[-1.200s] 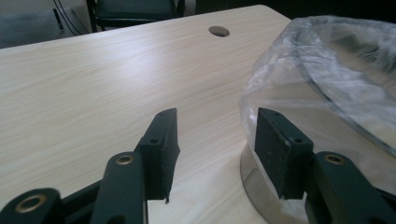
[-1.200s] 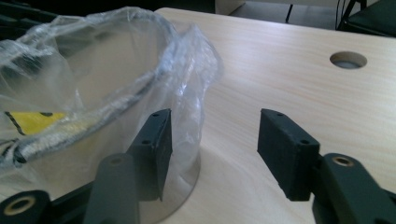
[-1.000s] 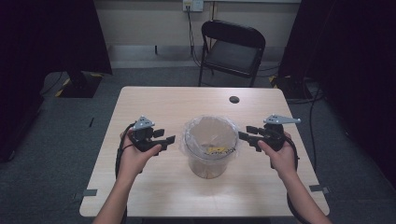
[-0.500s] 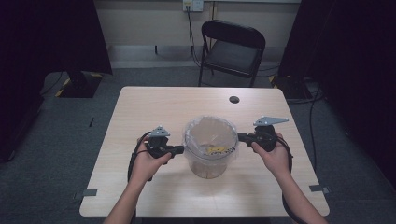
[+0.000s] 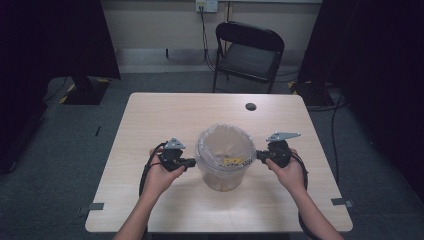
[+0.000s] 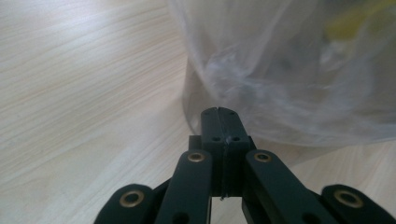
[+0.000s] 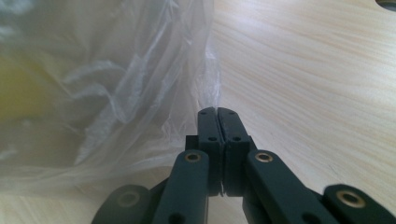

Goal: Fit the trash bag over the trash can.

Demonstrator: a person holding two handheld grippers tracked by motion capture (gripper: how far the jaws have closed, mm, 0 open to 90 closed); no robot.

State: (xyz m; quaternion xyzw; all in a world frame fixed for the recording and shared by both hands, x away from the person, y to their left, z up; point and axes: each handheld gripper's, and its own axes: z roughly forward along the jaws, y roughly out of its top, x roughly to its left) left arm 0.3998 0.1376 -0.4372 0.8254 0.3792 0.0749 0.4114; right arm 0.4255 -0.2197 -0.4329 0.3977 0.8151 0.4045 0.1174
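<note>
A clear bucket [image 5: 223, 177] lined with a thin plastic bag [image 5: 210, 145] stands mid-table, with something yellow [image 5: 232, 161] inside. My left gripper [image 5: 192, 162] lies level at the bucket's left side, and my right gripper [image 5: 258, 156] at its right side. In the left gripper view the gripper [image 6: 219, 111] is shut, its tip just below the bag's hanging film [image 6: 289, 84]. The right gripper [image 7: 217, 110] in its own view is shut too, with the bag's edge [image 7: 140, 93] against its tip. I see no film between either pair of jaws.
The wooden table [image 5: 165, 115] carries a small black round disc [image 5: 250, 106] near its far edge. A black folding chair [image 5: 250, 55] stands behind the table. Cables trail from both grippers over the near edge.
Both hands have come down and inward to the bucket's sides. Both pairs of jaws, open a second ago, have closed.
</note>
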